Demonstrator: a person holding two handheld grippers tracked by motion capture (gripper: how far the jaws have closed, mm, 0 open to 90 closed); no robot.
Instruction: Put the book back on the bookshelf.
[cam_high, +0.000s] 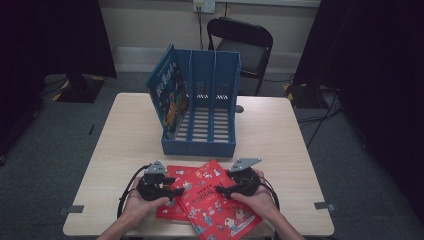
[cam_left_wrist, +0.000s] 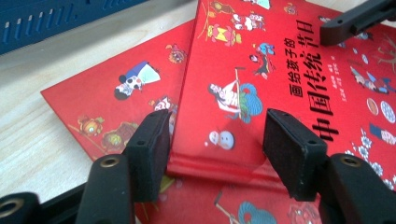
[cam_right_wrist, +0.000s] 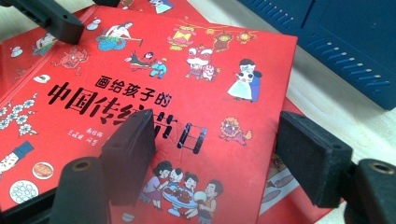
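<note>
I see the top red book (cam_high: 220, 202) lying flat near the front edge of the surface (cam_high: 125, 135), turned at an angle across a second red book (cam_high: 172, 200) that lies under it. Its cover carries black Chinese characters and small cartoon figures. The lower book sticks out to the left of the top one and touches it from below.

My left gripper (cam_high: 176, 192) sits at the left side of the 2 books. In the left gripper view its jaws stand spread, with the near corner of the top book (cam_left_wrist: 280, 70) lying between them; the pads do not press on it, and the lower book (cam_left_wrist: 116, 102) shows beyond the left pad. The tip of the other gripper reaches in at the upper right of that view, over the cover.

My right gripper (cam_high: 222, 191) rests over the right part of the top book. In the right gripper view its jaws are spread too, hovering just above the cover (cam_right_wrist: 154, 93), 1 pad over the printed title and the other near the book's right edge. I cannot tell whether the pads touch the cover. Both hands (cam_high: 137, 202) come in from the front edge of the surface.

Further back, in the middle of the surface, stands a blue file rack (cam_high: 210, 112) with 3 slots. A blue book (cam_high: 167, 90) leans upright in its leftmost slot. Behind the surface a black chair (cam_high: 245, 45) stands by the wall.
</note>
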